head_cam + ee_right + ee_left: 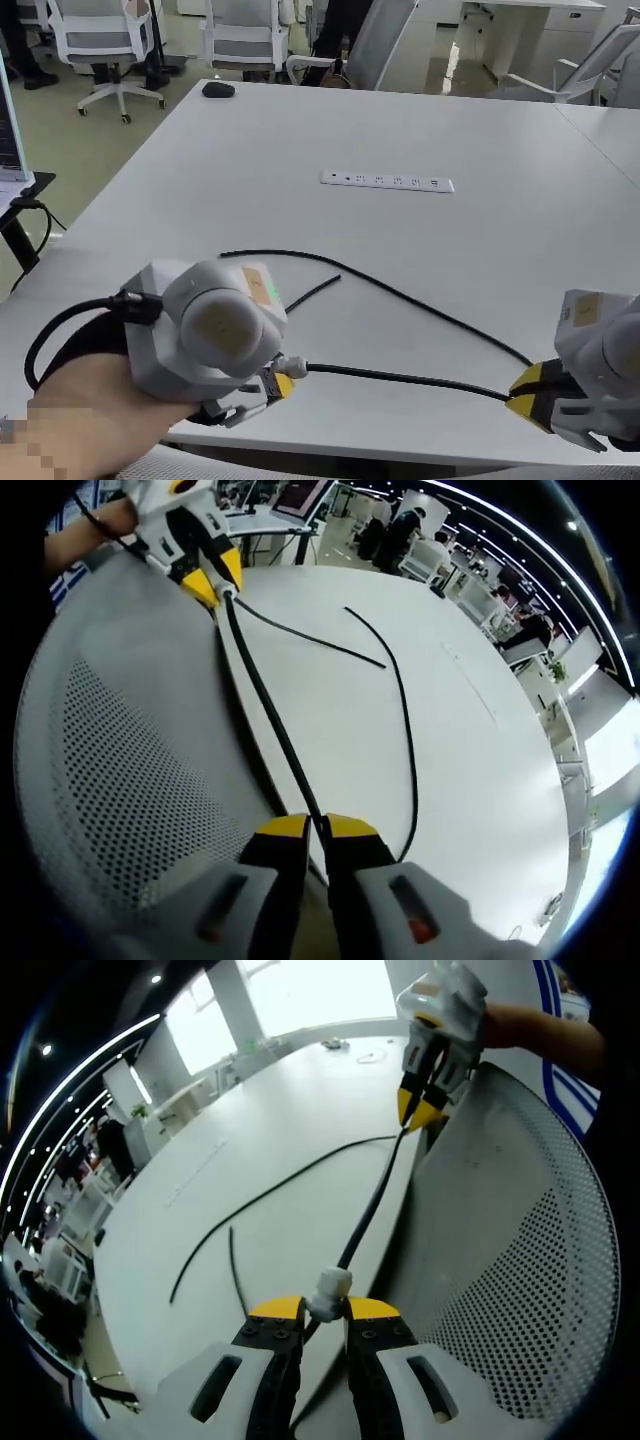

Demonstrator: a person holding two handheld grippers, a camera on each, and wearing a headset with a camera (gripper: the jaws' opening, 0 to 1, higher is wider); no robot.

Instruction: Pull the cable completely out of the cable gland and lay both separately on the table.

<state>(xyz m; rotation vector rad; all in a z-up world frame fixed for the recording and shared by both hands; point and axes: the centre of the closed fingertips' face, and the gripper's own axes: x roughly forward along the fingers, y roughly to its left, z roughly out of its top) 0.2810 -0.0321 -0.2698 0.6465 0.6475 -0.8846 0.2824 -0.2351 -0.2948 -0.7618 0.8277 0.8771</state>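
Observation:
A white cable gland (291,366) (329,1289) sits between the yellow tips of my left gripper (282,385) (324,1310), which is shut on it at the table's near edge. A black cable (400,377) (365,1225) (270,720) runs out of the gland, stretched straight to my right gripper (527,393) (318,830), which is shut on it. Past that grip the cable curves back across the table toward the left, and a loose end lies near the middle. The right gripper (418,1110) appears at the top of the left gripper view, and the left gripper (212,583) at the top left of the right gripper view.
The white table (300,150) carries a white power strip (387,181) in the middle and a black mouse (218,90) at its far edge. A grey mesh chair back (520,1260) (120,760) stands under both grippers. Office chairs (100,40) stand beyond the table.

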